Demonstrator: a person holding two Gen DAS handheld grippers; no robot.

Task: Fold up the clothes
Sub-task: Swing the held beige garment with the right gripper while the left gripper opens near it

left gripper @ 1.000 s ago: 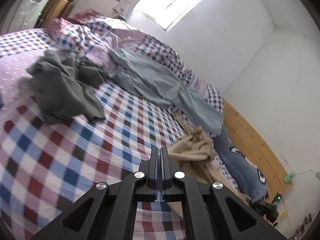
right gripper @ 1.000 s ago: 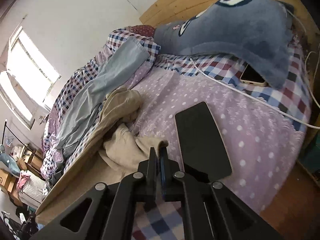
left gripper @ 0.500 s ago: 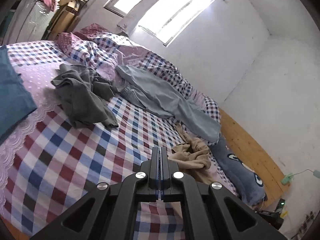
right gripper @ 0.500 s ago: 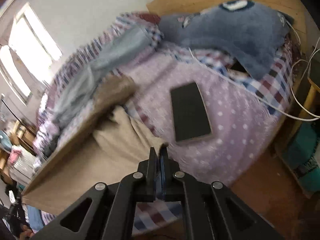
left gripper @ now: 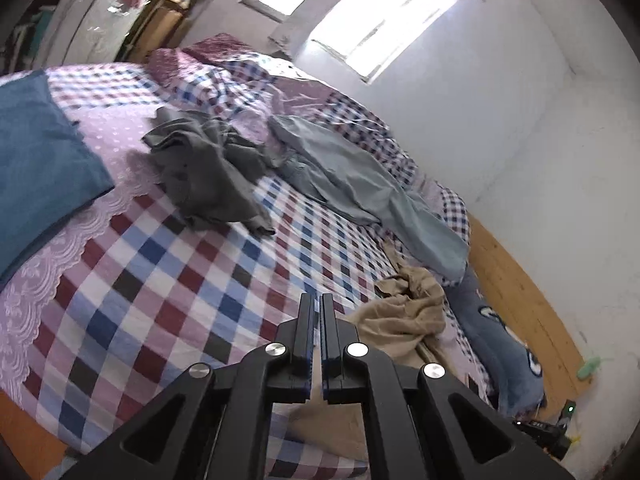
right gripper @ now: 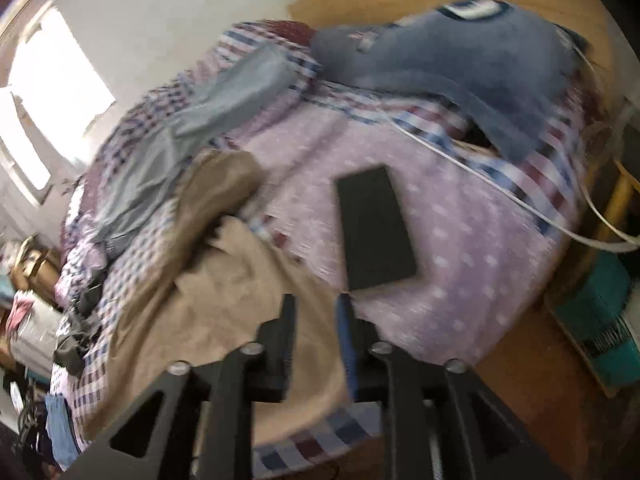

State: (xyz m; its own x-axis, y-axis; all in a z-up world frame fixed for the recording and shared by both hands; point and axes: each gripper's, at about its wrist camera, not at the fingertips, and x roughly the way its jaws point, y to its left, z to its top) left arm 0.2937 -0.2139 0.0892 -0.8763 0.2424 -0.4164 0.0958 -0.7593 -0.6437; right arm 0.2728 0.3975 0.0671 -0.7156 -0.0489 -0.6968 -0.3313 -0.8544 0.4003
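Currently:

- We have the left gripper [left gripper: 316, 300] above the checked bedspread [left gripper: 168, 280], fingers nearly together with only a thin slit between them and nothing in it.
- Right gripper [right gripper: 316, 304] has its fingers clearly apart and empty, held over the near edge of the beige cotton garment [right gripper: 224, 300]. Frame is motion-blurred, so we can't tell whether the tips touch the cloth.
- Beige garment lies spread flat along the bed's near edge in the right view; its far end is bunched up by the headboard side in the left view [left gripper: 404, 312]. Flat near part suits a fold line; the bunched end would likely need smoothing.
- Crumpled dark grey garment [left gripper: 208, 176] and long pale blue-grey trousers [left gripper: 360, 196] lie mid-bed, touching each other, neither folded.
- Flat teal cloth [left gripper: 40, 160] sits at the far left with straight edges; it may be a folded piece, we can't confirm.
- Black flat rectangular slab, phone or tablet [right gripper: 376, 232], lies just beside the beige garment: snag risk if the cloth gets dragged that way.
- Our guess: the beige garment is the piece in hand, since the open right fingers are lined up on its edge.
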